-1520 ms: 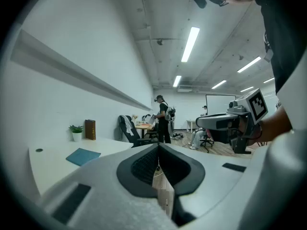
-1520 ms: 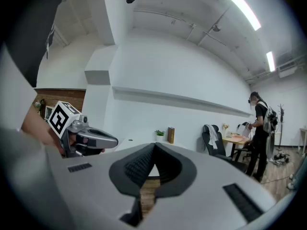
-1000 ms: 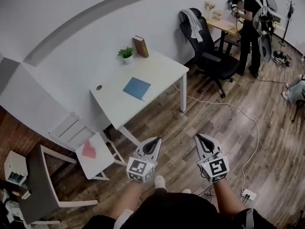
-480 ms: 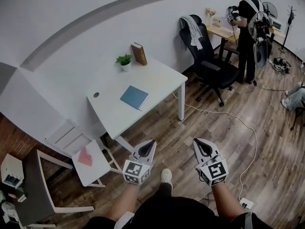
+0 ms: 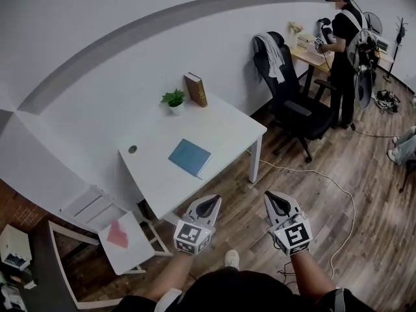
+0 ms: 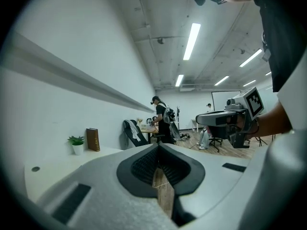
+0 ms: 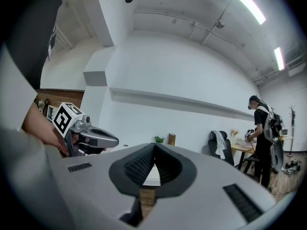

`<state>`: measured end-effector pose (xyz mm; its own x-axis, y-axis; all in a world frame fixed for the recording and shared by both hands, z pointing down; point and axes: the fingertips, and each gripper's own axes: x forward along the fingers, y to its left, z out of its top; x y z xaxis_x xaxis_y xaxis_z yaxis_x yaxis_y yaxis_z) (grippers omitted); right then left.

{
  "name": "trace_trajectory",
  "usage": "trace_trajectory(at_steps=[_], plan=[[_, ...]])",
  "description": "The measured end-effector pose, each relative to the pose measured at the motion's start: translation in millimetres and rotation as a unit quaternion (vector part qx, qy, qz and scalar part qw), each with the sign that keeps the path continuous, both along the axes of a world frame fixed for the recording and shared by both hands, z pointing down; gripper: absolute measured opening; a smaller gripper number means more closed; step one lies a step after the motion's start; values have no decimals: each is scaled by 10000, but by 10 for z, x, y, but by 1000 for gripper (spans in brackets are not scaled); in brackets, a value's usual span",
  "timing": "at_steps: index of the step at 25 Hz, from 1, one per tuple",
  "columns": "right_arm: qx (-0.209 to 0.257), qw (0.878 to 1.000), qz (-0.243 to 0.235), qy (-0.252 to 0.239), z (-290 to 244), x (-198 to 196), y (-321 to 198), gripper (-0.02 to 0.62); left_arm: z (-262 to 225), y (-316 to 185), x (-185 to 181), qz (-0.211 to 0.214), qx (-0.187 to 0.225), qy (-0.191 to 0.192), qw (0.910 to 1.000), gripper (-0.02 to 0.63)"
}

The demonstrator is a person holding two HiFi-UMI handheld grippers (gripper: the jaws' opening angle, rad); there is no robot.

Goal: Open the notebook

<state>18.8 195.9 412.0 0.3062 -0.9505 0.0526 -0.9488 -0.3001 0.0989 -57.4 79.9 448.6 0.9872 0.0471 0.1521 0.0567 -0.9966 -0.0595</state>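
The closed blue notebook (image 5: 190,156) lies flat on the white tabletop (image 5: 227,125) at the centre of the head view. At lower centre, well apart from it, the left hand-held gripper (image 5: 209,204) and the right hand-held gripper (image 5: 273,200) both have their jaws pressed together on nothing.

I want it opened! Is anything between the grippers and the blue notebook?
Nothing visible: only bare white tabletop and wooden floor separate the left gripper and right gripper from the closed blue notebook.

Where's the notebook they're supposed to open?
In the head view, the blue notebook lies closed on the white table, left of centre, nearer the person than the potted plant and the upright brown book.
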Motion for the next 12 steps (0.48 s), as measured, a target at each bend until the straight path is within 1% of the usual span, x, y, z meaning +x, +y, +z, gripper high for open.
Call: trace_trajectory(at_steps=[4, 8, 10, 12], plan=[[-77, 10000, -20, -40, 33, 191, -392, 3, 61, -254, 213, 104, -84, -50, 9999, 6], [-47, 10000, -8, -25, 56, 307, -578, 3, 144, -398, 323, 218, -170, -77, 9996, 6], [-57, 10000, -3, 50, 69, 386, -636, 3, 186, -457, 387, 315, -148, -77, 9994, 6], [-62, 9999, 23, 104, 56, 492, -725, 3, 203, -540, 476, 407, -10, -67, 9991, 6]])
